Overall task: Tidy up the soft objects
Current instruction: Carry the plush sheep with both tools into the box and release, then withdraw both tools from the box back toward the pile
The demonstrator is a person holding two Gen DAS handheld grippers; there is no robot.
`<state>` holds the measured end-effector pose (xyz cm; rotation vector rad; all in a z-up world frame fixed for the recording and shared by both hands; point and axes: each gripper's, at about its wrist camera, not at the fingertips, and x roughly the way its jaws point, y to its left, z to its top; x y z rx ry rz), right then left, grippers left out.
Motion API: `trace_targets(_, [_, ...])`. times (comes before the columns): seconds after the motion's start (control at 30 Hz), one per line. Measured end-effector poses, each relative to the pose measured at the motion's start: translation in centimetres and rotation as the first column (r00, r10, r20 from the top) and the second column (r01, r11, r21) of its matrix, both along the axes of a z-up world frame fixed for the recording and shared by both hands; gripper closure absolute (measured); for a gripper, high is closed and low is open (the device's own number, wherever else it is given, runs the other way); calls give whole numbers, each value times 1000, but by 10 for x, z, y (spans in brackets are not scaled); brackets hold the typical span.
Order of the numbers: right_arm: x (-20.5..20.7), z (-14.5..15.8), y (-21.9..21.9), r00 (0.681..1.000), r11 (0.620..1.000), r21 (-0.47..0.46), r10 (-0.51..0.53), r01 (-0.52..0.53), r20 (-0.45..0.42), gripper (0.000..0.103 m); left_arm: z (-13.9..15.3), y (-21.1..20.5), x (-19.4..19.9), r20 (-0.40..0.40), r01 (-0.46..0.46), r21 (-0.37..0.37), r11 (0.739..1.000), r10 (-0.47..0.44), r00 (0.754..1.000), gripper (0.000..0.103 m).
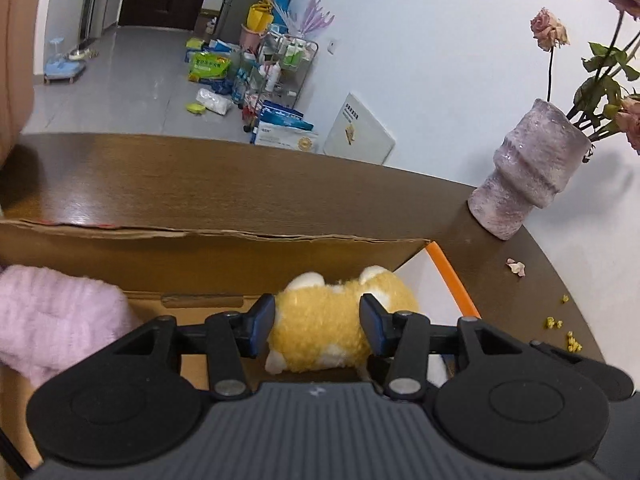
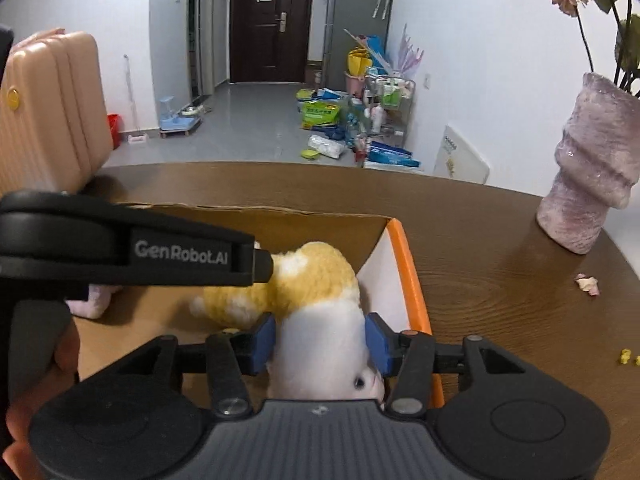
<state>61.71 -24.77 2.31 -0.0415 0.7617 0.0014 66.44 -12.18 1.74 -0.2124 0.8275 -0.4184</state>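
A yellow-and-white plush toy [image 1: 324,320] hangs inside an open cardboard box [image 1: 200,248] with an orange edge. My left gripper [image 1: 318,314] is shut on the toy's yellow body. My right gripper [image 2: 320,340] is shut on the toy's white front part [image 2: 320,344], with its eye showing near the gripper base. The left gripper also shows from the side in the right wrist view [image 2: 262,266], touching the toy's yellow back. A pink fluffy soft object [image 1: 52,320] lies in the box at the left; it also shows in the right wrist view [image 2: 94,300].
The box [image 2: 280,224] stands on a brown wooden table [image 2: 500,280]. A purple vase with dried roses [image 1: 528,176] stands at the right. Petals and yellow crumbs [image 1: 560,324] lie near it. A pink suitcase [image 2: 52,112] is at the left. Clutter lies on the floor beyond.
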Motion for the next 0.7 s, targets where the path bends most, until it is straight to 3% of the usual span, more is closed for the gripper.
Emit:
trace_targets(0.13, [-16,26,-8,999,1000,-1,0,0,41,45,27,14,-22,54,-20,27,999,19,998,54])
trace_targets(0.27, [-43,72,-30,995,999,35,17,-21,96,36,67,40,-62,142,-37,110,993,21,990,50])
trace_targets(0.43, [-95,125,-55,984,996,69,44,-57,173,26,117,87,-131,233,-134,210,968,83,969,25])
trace_targets(0.53, [-130,144,-66,976,996,67,36,-51,216,21,137,120,-181,278,-194,242,951,123,953,18])
trace_targets(0.7, [-177,157,-68,965,993,89,46,-72,257,17,153,150,-239,330,-270,256,928,178,927,17])
